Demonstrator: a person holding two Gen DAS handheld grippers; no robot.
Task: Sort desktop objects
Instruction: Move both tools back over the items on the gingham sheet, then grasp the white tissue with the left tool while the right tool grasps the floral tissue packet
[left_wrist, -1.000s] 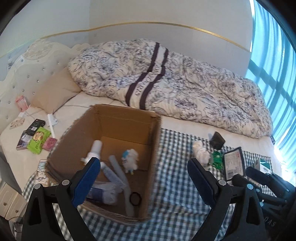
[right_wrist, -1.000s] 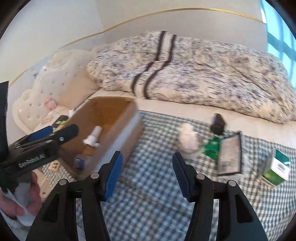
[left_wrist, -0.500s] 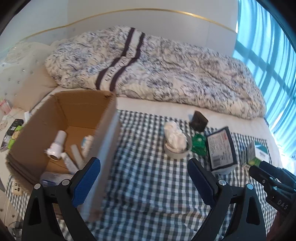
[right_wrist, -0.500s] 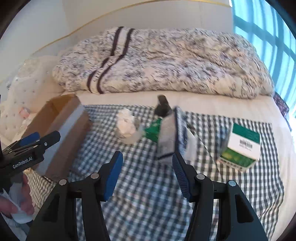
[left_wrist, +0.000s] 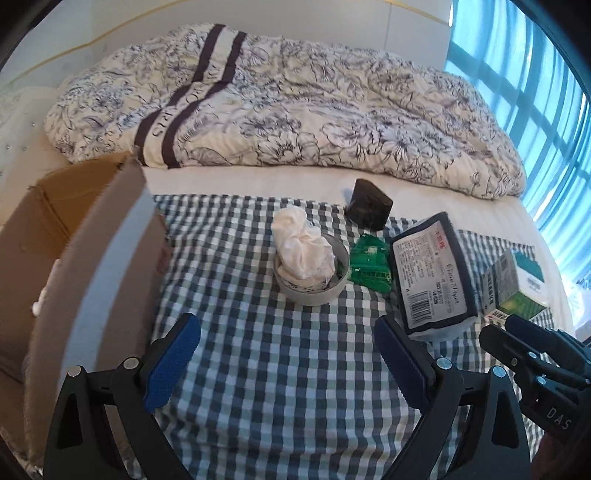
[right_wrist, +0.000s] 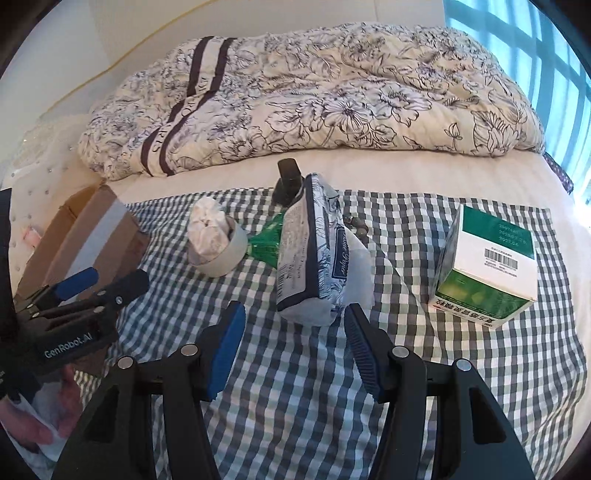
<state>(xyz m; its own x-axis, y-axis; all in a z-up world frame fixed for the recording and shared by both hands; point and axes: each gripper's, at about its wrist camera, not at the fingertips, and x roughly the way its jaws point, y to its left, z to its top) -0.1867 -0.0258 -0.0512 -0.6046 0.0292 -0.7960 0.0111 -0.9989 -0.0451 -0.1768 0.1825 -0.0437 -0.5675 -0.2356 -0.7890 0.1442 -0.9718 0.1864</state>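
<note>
Your bed-top lot: both tongs empty, jaws apart.
Left tongs (left_wrist: 286, 354) hover over the checked cloth (left_wrist: 266, 369) beside the cardboard box (left_wrist: 92, 236); right tongs (right_wrist: 295, 341) sit just short of the tissue pack (right_wrist: 314, 254). Also on the cloth: tape roll (left_wrist: 314, 291) stuffed with white paper, green sachet (left_wrist: 371, 264), green-white carton (right_wrist: 487, 269), black item (left_wrist: 369, 206).

Bare checked cloth (left_wrist: 280, 369) ahead of my tongs; tissue pack (right_wrist: 314, 254) blocks right, cardboard box (left_wrist: 92, 258) walls left.
</note>
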